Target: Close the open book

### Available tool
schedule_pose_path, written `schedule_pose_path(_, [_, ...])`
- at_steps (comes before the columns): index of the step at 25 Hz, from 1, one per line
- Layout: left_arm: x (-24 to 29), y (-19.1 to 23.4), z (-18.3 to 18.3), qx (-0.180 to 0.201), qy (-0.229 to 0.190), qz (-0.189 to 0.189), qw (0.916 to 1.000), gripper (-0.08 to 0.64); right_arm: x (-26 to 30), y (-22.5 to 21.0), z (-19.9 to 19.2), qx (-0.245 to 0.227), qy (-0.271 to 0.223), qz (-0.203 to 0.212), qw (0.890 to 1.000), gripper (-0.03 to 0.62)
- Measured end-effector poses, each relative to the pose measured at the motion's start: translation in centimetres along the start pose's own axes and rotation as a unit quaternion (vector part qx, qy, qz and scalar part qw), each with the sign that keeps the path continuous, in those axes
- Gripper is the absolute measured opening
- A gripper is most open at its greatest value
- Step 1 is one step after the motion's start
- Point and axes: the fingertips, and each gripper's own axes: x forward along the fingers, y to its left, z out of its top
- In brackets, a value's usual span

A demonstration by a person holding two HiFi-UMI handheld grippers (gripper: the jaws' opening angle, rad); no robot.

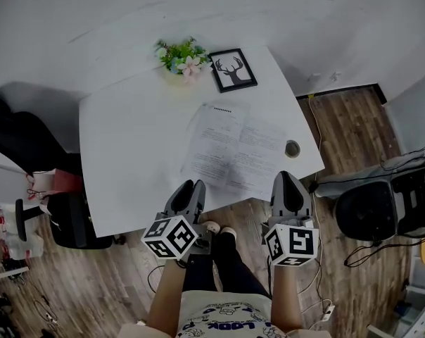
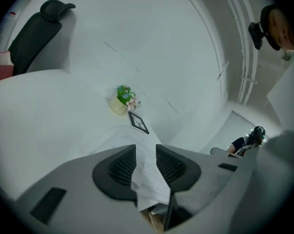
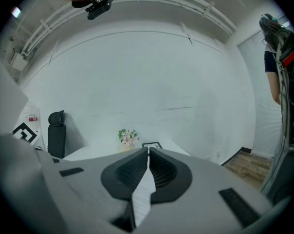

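A: First entry, the left gripper (image 1: 190, 192)?
B: Jaws partly apart, nothing between the pads. The open book (image 1: 233, 150) lies flat on the white table (image 1: 128, 139), just ahead of its tips.
A: Next, the right gripper (image 1: 290, 187)?
B: Jaws all but together, empty. The book lies ahead and slightly to its left.
A: Beyond the book?
B: One flower pot (image 1: 183, 60) and one framed deer picture (image 1: 233, 70), side by side, well ahead of both grippers.

Dim flat light, fisheye warp & dark vignette at edges.
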Motion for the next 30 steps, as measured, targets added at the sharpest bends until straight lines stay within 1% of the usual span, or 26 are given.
schedule_pose_path(3, [0.4, 1.3, -1.4, -0.041, 0.012, 0.004, 0.9991, 0.124, 0.2, 0.3, -0.4, -0.001, 0.005, 0.001, 1.000, 0.028])
schedule_pose_path(6, [1.1, 2.3, -2.9, -0.110, 0.024, -0.003, 0.9937, 0.126, 0.4, 0.3, -0.7, -0.001, 0.009, -0.001, 1.000, 0.028])
schedule_pose_path(9, [1.7, 3.3, -4.2, -0.181, 0.031, -0.009, 0.9829, 0.135, 0.6, 0.2, -1.0, -0.001, 0.014, -0.003, 1.000, 0.028])
schedule_pose_path(11, [2.1, 3.9, -4.7, -0.220, 0.029, -0.007, 0.9750, 0.147, 0.6, 0.1, -1.1, -0.001, 0.015, -0.005, 1.000, 0.028])
schedule_pose_path(14, [2.5, 4.8, -5.3, -0.259, 0.029, -0.003, 0.9655, 0.167, 0.6, 0.1, -1.0, 0.000, 0.015, -0.008, 1.000, 0.028])
schedule_pose_path(18, [3.2, 6.1, -5.9, -0.317, 0.026, 0.001, 0.9480, 0.193, 0.7, 0.0, -0.8, -0.001, 0.013, -0.012, 1.000, 0.028])
schedule_pose_path(19, [3.3, 6.4, -6.0, -0.325, 0.026, 0.003, 0.9452, 0.193, 0.7, 0.0, -0.8, -0.002, 0.013, -0.013, 1.000, 0.028])
schedule_pose_path(23, [3.5, 6.9, -6.6, -0.339, 0.031, 0.005, 0.9403, 0.201, 0.5, -0.2, -0.7, -0.002, 0.012, -0.018, 1.000, 0.028])
schedule_pose_path(26, [3.7, 7.2, -6.8, -0.360, 0.028, 0.007, 0.9326, 0.202, 0.4, -0.3, -0.5, -0.002, 0.011, -0.020, 1.000, 0.028])
schedule_pose_path(30, [4.2, 7.5, -6.9, -0.372, 0.027, 0.007, 0.9276, 0.202, 0.5, -0.6, -0.5, -0.003, 0.012, -0.024, 1.000, 0.028])
